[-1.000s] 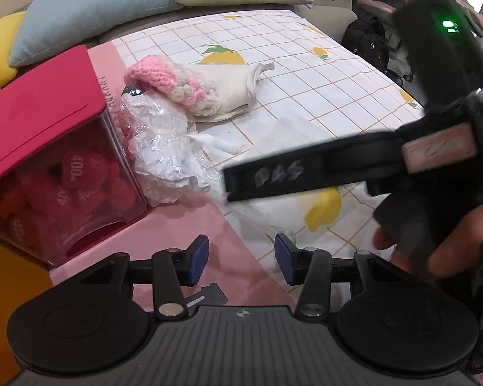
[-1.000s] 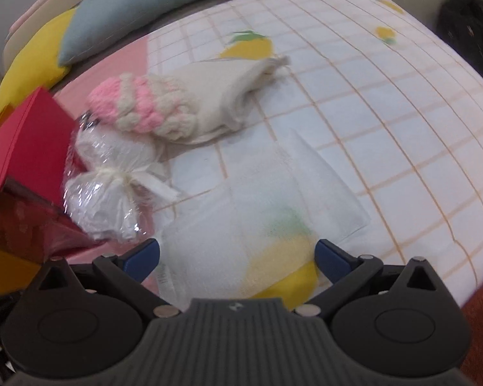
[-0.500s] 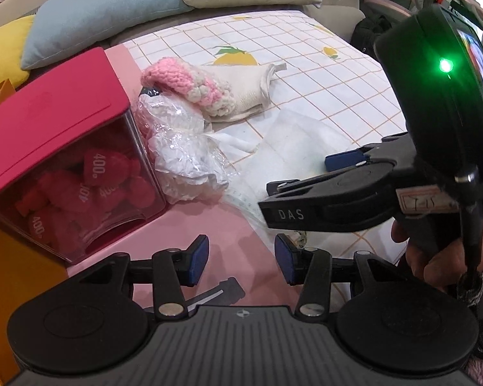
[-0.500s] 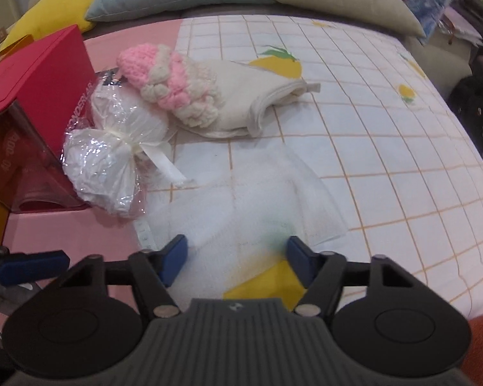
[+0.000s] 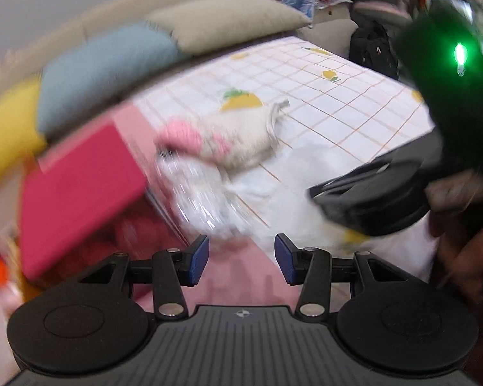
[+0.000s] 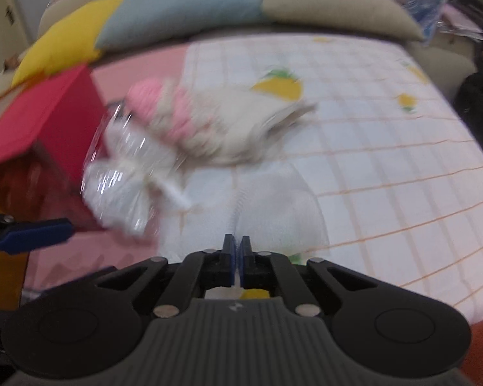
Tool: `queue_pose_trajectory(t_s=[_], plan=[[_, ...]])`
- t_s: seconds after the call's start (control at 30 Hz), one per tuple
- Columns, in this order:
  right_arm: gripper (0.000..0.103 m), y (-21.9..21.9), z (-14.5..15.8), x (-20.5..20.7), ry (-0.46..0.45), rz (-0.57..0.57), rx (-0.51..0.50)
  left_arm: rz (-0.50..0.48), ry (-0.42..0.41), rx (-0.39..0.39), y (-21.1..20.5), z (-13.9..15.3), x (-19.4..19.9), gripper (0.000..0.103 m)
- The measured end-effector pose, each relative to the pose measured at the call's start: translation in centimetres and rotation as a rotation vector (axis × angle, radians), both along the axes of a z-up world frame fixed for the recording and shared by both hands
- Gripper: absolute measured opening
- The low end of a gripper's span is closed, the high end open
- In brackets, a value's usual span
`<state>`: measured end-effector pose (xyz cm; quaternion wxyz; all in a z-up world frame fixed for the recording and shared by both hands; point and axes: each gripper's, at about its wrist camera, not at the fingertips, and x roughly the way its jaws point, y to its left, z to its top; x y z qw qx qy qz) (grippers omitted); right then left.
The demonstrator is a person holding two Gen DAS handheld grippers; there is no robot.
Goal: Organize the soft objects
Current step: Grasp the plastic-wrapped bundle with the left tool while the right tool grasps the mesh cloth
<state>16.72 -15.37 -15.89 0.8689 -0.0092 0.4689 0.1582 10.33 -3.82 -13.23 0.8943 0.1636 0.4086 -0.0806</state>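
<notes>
My right gripper [image 6: 237, 257] is shut on the near edge of a thin white translucent bag [image 6: 273, 206] and bunches it up off the lemon-print sheet [image 6: 386, 135]. The bag also shows in the left wrist view [image 5: 293, 186], with the right gripper [image 5: 364, 199] on it. My left gripper [image 5: 241, 257] is open and empty above the pink mat [image 5: 241, 276]. A pink and cream knitted piece on a cream cloth [image 6: 209, 122] lies behind. A crinkled clear wrapped bundle [image 6: 128, 173] lies left of the bag. Both views are blurred.
A red-lidded clear box [image 5: 77, 186] of red items stands at the left, also in the right wrist view [image 6: 38, 135]. Yellow [image 6: 61, 41], blue [image 6: 180, 3] and beige [image 6: 331, 6] pillows line the back. A dark backpack [image 5: 373, 48] sits beyond the bed's right side.
My right gripper has closed on the white bag's near edge and pulled it up. Both cameras have tilted up and moved fast; the left gripper stays open.
</notes>
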Motion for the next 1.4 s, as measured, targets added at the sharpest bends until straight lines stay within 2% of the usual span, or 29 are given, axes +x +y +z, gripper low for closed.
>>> queue_pose_trajectory(t_s=[0.13, 0.27, 0.37, 0.4, 0.5, 0.63, 0.77, 0.93, 1.2, 1.27, 1.3, 1.33, 1.4], plan=[[0.0, -1.1, 0.0, 0.5, 0.019, -0.043, 0.036, -0.04, -0.042, 0.145, -1.7, -0.2, 1.3, 0.054], [0.0, -1.8, 0.2, 0.7, 0.023, -0.062, 0.064, -0.097, -0.016, 0.301, -3.3, -1.7, 3.0, 0.056], [0.0, -2.1, 0.1, 0.9, 0.033, -0.079, 0.083, -0.139, 0.005, 0.384, -4.1, -2.9, 3.7, 0.062], [0.0, -2.3, 0.0, 1.0, 0.042, -0.084, 0.091, -0.134, 0.001, 0.396, -4.3, -3.1, 3.9, 0.064], [0.0, -2.5, -0.1, 1.2, 0.056, -0.096, 0.104, -0.065, 0.004, 0.377, -4.3, -3.1, 4.9, 0.081], [0.0, -2.8, -0.3, 1.4, 0.068, -0.105, 0.114, -0.03, 0.029, 0.42, -5.2, -3.8, 6.1, 0.089], [0.0, -3.4, -0.8, 1.5, 0.095, -0.137, 0.112, 0.021, 0.067, 0.456, -5.6, -4.6, 7.3, 0.091], [0.0, -4.9, -1.1, 1.7, 0.123, -0.212, 0.138, 0.034, 0.105, 0.496, -5.8, -5.3, 7.8, 0.091], [0.0, -6.6, -1.4, 1.9, 0.152, -0.293, 0.163, 0.032, 0.117, 0.548, -6.0, -6.4, 8.1, 0.09], [0.0, -6.8, -1.3, 1.8, 0.152, -0.308, 0.171, 0.022, 0.1, 0.572, -6.1, -6.6, 8.0, 0.086], [0.0, -6.9, -1.3, 1.7, 0.148, -0.313, 0.169, 0.022, 0.081, 0.591, -6.0, -6.7, 7.9, 0.078], [0.0, -7.0, -1.2, 1.7, 0.145, -0.314, 0.173, 0.018, 0.061, 0.603, -6.2, -6.6, 7.7, 0.056], [0.0, -6.9, -1.1, 1.5, 0.139, -0.306, 0.173, 0.021, 0.061, 0.563, -6.0, -6.0, 7.7, 0.052]])
